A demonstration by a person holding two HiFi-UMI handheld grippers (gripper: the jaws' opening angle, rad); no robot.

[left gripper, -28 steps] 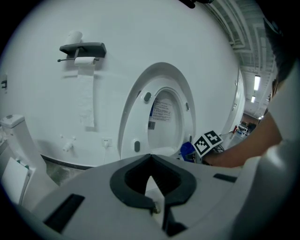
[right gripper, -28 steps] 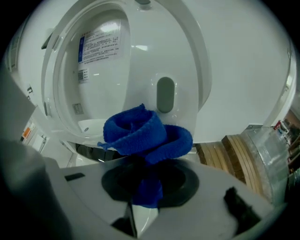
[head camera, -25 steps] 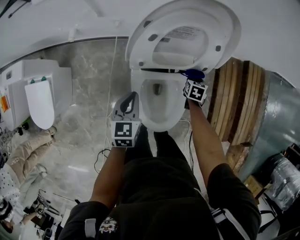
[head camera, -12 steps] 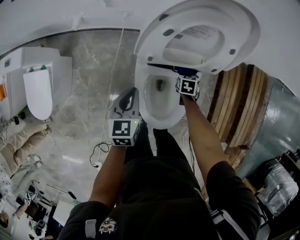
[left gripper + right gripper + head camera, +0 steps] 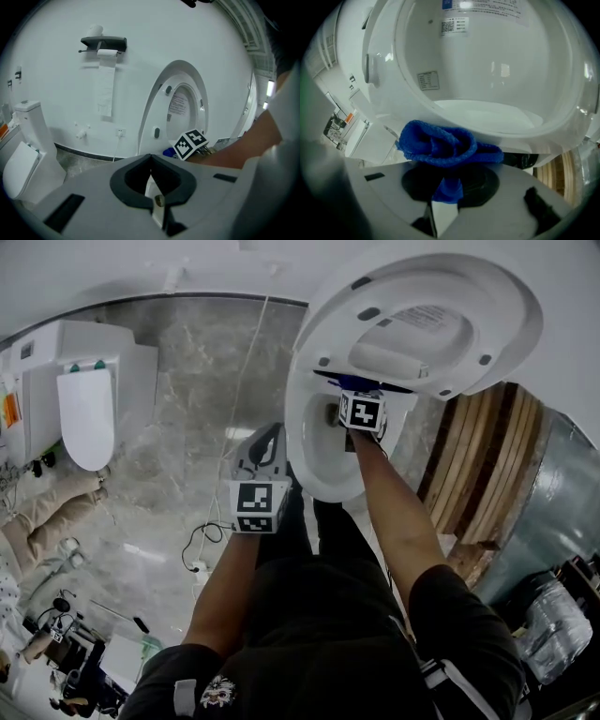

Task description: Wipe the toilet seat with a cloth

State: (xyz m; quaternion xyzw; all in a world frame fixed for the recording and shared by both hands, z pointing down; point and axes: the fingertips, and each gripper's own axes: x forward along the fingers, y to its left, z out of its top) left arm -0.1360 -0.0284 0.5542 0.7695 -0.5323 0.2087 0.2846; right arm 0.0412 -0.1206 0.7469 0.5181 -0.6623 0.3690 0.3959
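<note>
Our right gripper (image 5: pixel 354 390) has slid from the right edge of the toilet bowl (image 5: pixel 314 474) to its back, under the raised toilet seat (image 5: pixel 422 329). Its fingers squeeze the blue cloth (image 5: pixel 440 143), which bunches up right by the seat's bottom edge. Our left gripper (image 5: pixel 265 442) hangs beside the bowl, fingers closed on nothing, over the grey stone floor (image 5: pixel 178 409). We see a white wall (image 5: pixel 154 42) behind.
</note>
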